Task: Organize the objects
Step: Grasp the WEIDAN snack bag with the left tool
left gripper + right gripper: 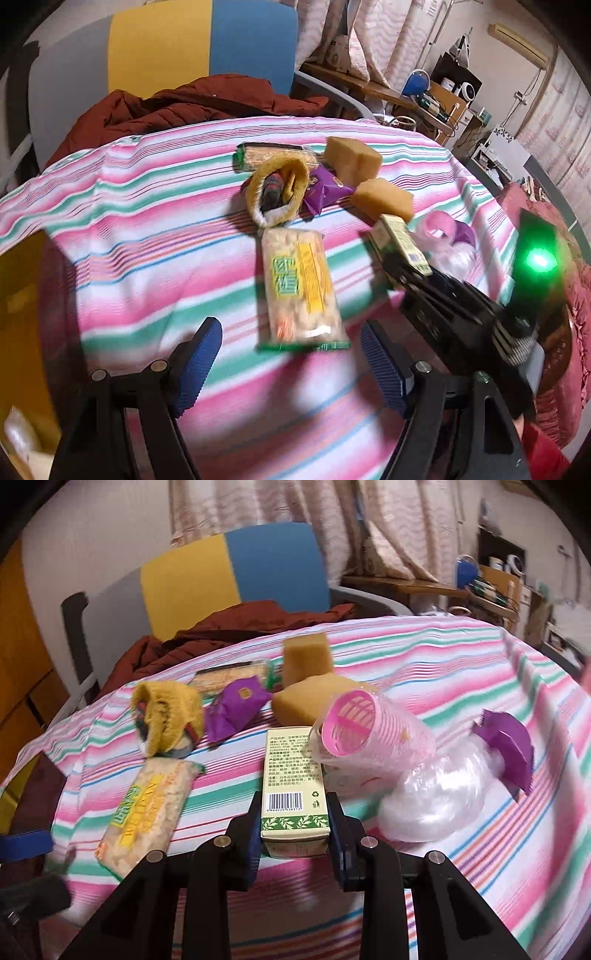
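The left gripper [291,363] is hovering with its jaws spread wide, its blue ribbed pads [199,362] facing each other and nothing sitting between them. Its black finger arms are angling inward from the bottom of the left wrist view. The right gripper [294,825] is clamping from both sides, its pads [254,836] pressing against what it holds. In the left wrist view, the right gripper [417,269] is reaching in from the right side, a green light glowing on its body.
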